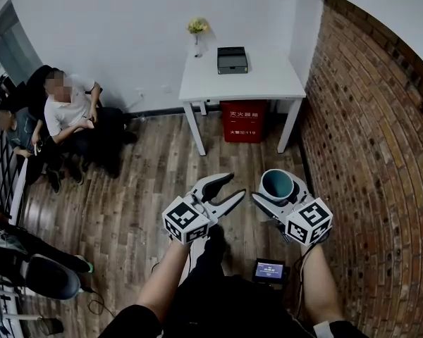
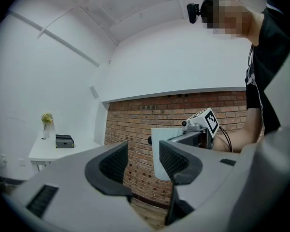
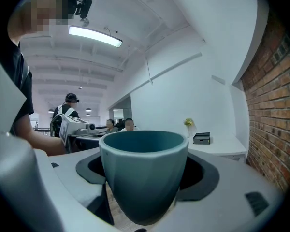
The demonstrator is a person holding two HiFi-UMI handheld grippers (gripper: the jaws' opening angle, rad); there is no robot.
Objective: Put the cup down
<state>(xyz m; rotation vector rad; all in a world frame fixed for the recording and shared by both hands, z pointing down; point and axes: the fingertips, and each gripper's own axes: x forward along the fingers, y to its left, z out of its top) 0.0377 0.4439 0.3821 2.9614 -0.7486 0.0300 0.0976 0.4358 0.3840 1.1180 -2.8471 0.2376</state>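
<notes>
Nearest in the head view are the two grippers, held out side by side over the wooden floor (image 1: pixel 141 189). The right hand-held gripper (image 1: pixel 279 190) is clamped on the cup (image 1: pixel 276 184). Its own view shows the jaws spread wide, with a dark pad pressed against the cup's wall on either side. The cup is teal and upright, mouth up, and narrows toward its base. It hangs in the air above the floor, near the foot of the brick wall (image 1: pixel 381 153) and well apart from the tabletop (image 1: pixel 268 79).

The left hand-held gripper (image 1: pixel 234 187) is just beside it, not touching. Its jaws stand apart with only air between the ribbed pads, and through that gap its view shows brick wall and a strip of floor. The cup shows as a pale shape past the right-hand jaw, with the right gripper's marker cube (image 1: pixel 309 222) behind it. The left gripper's cube (image 1: pixel 185 220) sits over the person's left hand.

The white tabletop stands against the far wall, in the corner where it meets the brick. A black box (image 1: pixel 232 60) rests near its middle. A small vase (image 1: pixel 197 32) of yellow flowers stands at its back left corner. Under it, on the floor, stands a red crate (image 1: pixel 243 120).

At the left of the room a person (image 1: pixel 70 108) sits in a dark chair. Low in the head view, a small lit screen (image 1: pixel 269 270) hangs at the wearer's waist between the forearms.
</notes>
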